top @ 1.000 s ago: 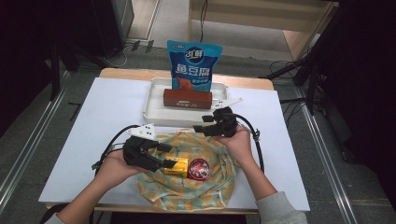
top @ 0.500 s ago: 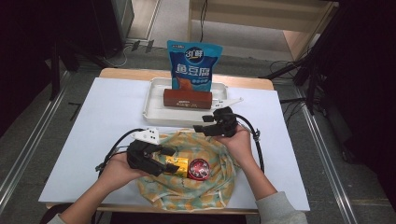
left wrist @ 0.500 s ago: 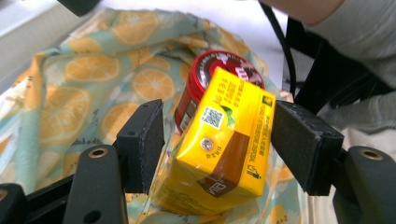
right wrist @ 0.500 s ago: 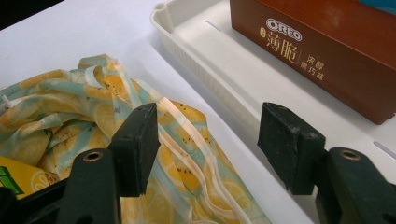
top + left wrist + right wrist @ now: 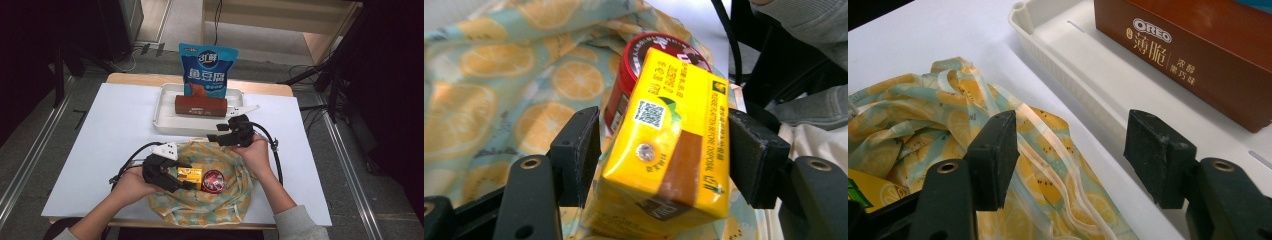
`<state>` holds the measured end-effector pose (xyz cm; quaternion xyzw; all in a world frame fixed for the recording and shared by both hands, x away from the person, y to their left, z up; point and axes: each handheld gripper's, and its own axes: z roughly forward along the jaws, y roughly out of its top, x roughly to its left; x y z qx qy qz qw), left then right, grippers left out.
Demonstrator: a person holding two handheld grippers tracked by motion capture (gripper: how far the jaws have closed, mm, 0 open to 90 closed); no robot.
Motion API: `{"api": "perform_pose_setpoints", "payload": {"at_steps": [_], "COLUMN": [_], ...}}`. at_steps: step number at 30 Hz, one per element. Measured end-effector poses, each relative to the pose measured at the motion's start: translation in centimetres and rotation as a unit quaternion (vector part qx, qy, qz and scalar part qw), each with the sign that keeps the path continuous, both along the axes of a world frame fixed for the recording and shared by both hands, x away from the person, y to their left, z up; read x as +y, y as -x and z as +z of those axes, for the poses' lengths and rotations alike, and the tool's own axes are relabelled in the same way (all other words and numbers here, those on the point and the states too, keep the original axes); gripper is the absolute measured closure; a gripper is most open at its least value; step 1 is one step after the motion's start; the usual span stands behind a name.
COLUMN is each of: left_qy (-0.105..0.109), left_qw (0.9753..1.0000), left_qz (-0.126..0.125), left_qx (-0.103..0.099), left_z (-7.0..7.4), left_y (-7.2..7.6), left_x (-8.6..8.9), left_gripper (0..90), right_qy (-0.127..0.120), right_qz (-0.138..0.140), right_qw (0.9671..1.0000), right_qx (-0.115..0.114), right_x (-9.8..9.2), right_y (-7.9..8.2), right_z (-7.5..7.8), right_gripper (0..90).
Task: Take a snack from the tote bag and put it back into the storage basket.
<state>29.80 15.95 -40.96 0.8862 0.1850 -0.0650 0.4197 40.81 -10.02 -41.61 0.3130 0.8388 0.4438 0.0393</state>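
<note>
A yellow carton (image 5: 674, 125) lies tilted on a cloth printed with orange slices (image 5: 200, 205), against a red round tin (image 5: 212, 181). My left gripper (image 5: 186, 176) has a jaw on each side of the carton (image 5: 194, 173) and is shut on it; in the left gripper view both pads press its sides and the tin's rim (image 5: 644, 45) shows behind it. My right gripper (image 5: 216, 132) is open over the cloth's far edge (image 5: 1048, 150), beside the white tray (image 5: 1073, 75), with nothing between its jaws.
The white tray (image 5: 165, 117) holds a brown Oreo box (image 5: 200, 106), with a blue snack bag (image 5: 207, 70) standing behind it. The Oreo box (image 5: 1198, 60) is close ahead of the right gripper. Bare white table (image 5: 115, 130) lies to the left. Cables trail from both grippers.
My left gripper has slid right across the cloth and its jaws now enclose the yellow carton. The right gripper has stayed in place, open.
</note>
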Motion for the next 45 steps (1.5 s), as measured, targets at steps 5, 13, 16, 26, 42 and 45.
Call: {"api": "perform_pose_setpoints", "payload": {"at_steps": [5, 13, 16, 26, 42, 45], "left_qy": [0.001, 0.004, -0.003, -0.003, 0.005, 0.008], "left_qw": [1.0, 0.9999, 0.9999, 0.9999, 0.9995, 0.9993], "left_qz": [-0.009, -0.011, -0.011, 0.004, 0.023, 0.027], "left_qx": [0.002, 0.0, -0.011, -0.016, -0.021, -0.023], "left_z": [0.0, 0.1, 0.2, 0.6, 1.4, 1.5], "left_y": [-0.1, -0.1, 0.1, 0.1, -0.2, -0.3], "left_x": [0.1, 0.2, 0.0, 0.3, 0.9, 0.9], "left_gripper": [41.2, 44.8, 45.9, 50.2, 51.2, 51.3], "right_qy": [0.0, -0.001, -0.002, 0.001, 0.0, 0.001], "right_qz": [0.0, 0.001, 0.002, 0.003, 0.006, 0.007], "right_qw": [1.0, 1.0, 1.0, 1.0, 1.0, 1.0], "right_qx": [0.002, 0.001, 0.001, -0.001, 0.001, 0.001], "right_x": [0.0, 0.0, 0.1, 0.1, 0.1, 0.2], "right_y": [0.0, 0.0, 0.0, 0.0, 0.1, 0.1], "right_z": [0.0, 0.0, 0.0, 0.0, -0.1, -0.1], "right_gripper": [39.2, 39.2, 39.1, 39.1, 39.1, 39.1]}}
